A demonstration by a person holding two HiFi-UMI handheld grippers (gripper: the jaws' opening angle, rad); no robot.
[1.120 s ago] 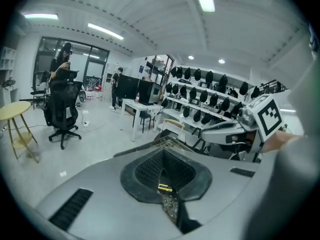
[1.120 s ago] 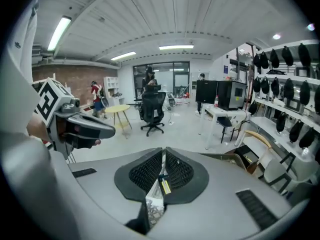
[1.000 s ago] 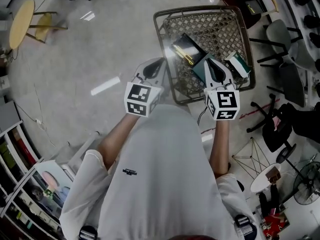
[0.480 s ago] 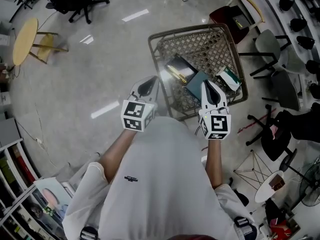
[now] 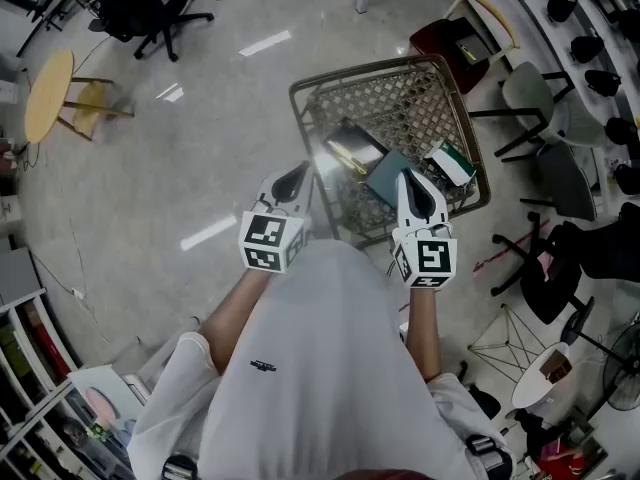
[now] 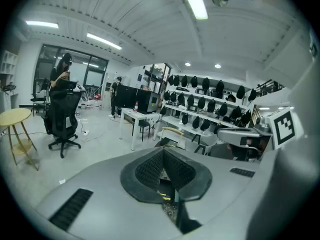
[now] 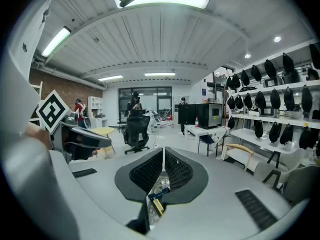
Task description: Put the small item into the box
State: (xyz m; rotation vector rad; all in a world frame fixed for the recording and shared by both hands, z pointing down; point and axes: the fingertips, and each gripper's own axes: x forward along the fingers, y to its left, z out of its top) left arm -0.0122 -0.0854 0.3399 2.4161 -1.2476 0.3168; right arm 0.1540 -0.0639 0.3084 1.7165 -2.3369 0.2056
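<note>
The person is standing over an open-weave basket (image 5: 365,69) and holding both tools close in front of the chest, pointing forward and slightly down. No counter is carrying anything here. The basket is resting directly on the pale floor (image 5: 180,168), so places are given by its own edges.

The left tool (image 5: 298,174) is hanging over the basket's near left corner with its jaws pressed together; in the left gripper view (image 6: 163,158) nothing is sitting between them, and only a thin slit of mesh is showing through. The right tool (image 5: 409,176) is hovering over the near edge, jaws likewise together and empty (image 7: 163,158). Closing both jaws while carrying nothing is probably just a rest posture between actions.

Inside the basket, a dark flat item with a yellow stripe (image 5: 346,149) is lying toward the left edge. A teal item (image 5: 385,176) is lying beside it near the middle, just ahead of the right tool. A small white-and-green carton (image 5: 451,162) is leaning at the right edge. That carton is likely the small item, and if the basket is serving as the box, it is already inside, though I cannot tell for certain which object the task means.
</note>
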